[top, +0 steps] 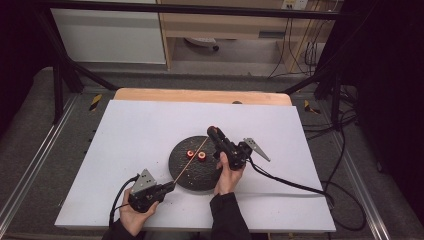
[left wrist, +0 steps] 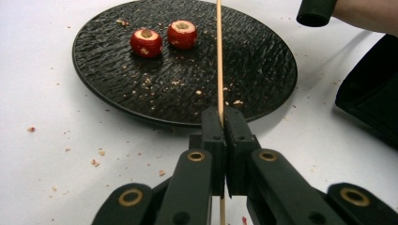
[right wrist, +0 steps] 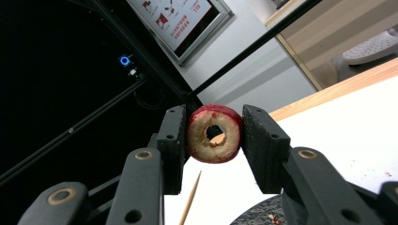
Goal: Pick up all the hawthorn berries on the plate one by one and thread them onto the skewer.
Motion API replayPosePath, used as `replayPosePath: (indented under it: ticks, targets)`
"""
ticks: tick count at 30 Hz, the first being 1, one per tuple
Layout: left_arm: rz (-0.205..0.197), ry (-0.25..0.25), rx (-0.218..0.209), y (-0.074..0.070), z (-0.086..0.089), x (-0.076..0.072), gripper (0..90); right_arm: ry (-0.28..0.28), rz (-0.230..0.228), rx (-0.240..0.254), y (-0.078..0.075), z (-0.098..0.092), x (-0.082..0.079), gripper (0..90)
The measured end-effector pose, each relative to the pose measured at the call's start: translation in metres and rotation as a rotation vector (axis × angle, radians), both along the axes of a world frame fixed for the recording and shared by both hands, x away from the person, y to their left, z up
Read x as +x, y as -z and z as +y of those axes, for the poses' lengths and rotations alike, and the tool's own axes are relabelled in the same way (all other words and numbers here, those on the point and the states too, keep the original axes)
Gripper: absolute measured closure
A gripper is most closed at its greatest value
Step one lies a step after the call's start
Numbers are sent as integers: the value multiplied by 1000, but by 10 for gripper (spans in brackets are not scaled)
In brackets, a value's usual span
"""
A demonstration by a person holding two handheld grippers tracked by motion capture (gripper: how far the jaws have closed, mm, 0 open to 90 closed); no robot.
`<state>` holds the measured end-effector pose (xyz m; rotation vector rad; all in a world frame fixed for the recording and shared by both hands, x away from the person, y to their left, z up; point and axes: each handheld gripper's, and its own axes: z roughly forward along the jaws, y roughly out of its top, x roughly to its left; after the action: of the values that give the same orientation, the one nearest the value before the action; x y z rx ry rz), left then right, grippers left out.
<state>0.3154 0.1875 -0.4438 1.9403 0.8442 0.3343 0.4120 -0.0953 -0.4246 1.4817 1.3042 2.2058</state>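
**Currently: cored fruit held above skewer tip**

The cored red fruit ring (right wrist: 215, 133) sits clamped in the right gripper (right wrist: 213, 136), raised over the black plate (left wrist: 263, 70). The left gripper (left wrist: 224, 126) pinches the wooden skewer (left wrist: 219, 56) just off the plate's near rim. Two fruits (left wrist: 146, 42) lie near the far rim; open white table (top: 140, 130) surrounds.

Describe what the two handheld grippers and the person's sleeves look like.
Both grippers, left gripper and right gripper, are matte black with two blocky jaws on linkage arms pinned with brass-coloured rings. Each carries a grey three-cornered plate and trails a black cable. The person wears dark sleeves.
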Motion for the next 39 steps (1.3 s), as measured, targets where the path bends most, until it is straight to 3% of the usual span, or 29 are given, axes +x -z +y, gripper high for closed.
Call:
replayPosePath:
  ticks: [14, 24, 39]
  targets:
    - [4, -15, -16, 0, -4, -1, 881, -18, 2, 1, 3, 2, -3, 620]
    - [-3, -62, -37, -3, -20, -4, 880, -17, -3, 6, 4, 3, -5, 620]
    - [1, -90, -47, -18, -40, 11, 882, -44, 4, -12, 7, 4, -10, 620]
